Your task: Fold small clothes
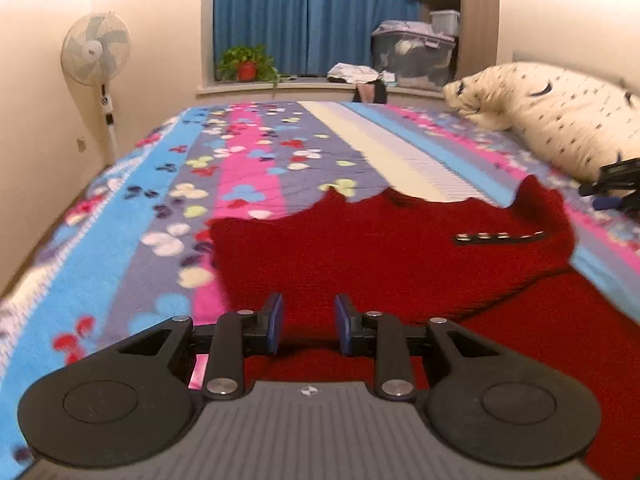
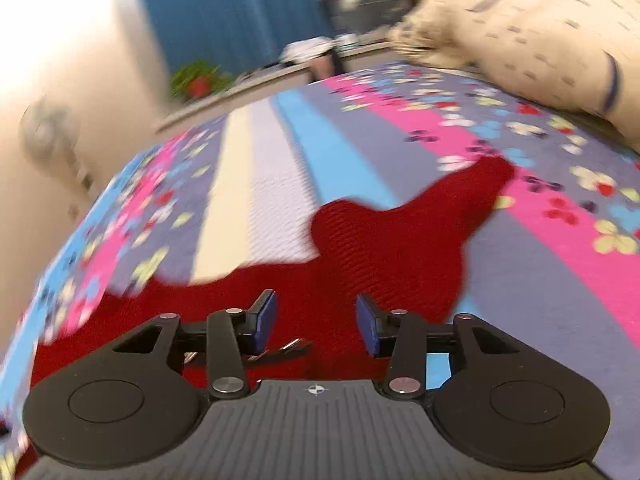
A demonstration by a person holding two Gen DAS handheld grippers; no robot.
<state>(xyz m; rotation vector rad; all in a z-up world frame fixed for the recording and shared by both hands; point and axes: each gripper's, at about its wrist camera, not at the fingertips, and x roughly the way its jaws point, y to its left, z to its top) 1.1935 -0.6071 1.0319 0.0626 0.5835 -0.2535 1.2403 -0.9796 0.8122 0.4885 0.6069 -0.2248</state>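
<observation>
A red knitted garment (image 1: pixel 380 256) lies spread on the bed with its right part folded over, and a dark strip with metal snaps (image 1: pixel 500 237) shows on top. My left gripper (image 1: pixel 309 322) hovers over its near edge, open, with only a narrow gap between the blue pads and no cloth in it. In the blurred right wrist view the same garment (image 2: pixel 380 248) stretches ahead, one sleeve pointing to the far right. My right gripper (image 2: pixel 316 320) is open just above it with nothing between its pads. The snap strip (image 2: pixel 288 350) lies under its left finger.
A striped flowered bedspread (image 1: pixel 240 168) covers the bed. A cream pillow (image 1: pixel 560 120) lies at the far right, with a black and blue device (image 1: pixel 616 186) below it at the frame's edge. Beyond stand a fan (image 1: pixel 96 50), a potted plant (image 1: pixel 246 66), loose clothes (image 1: pixel 352 74) and storage boxes (image 1: pixel 412 56).
</observation>
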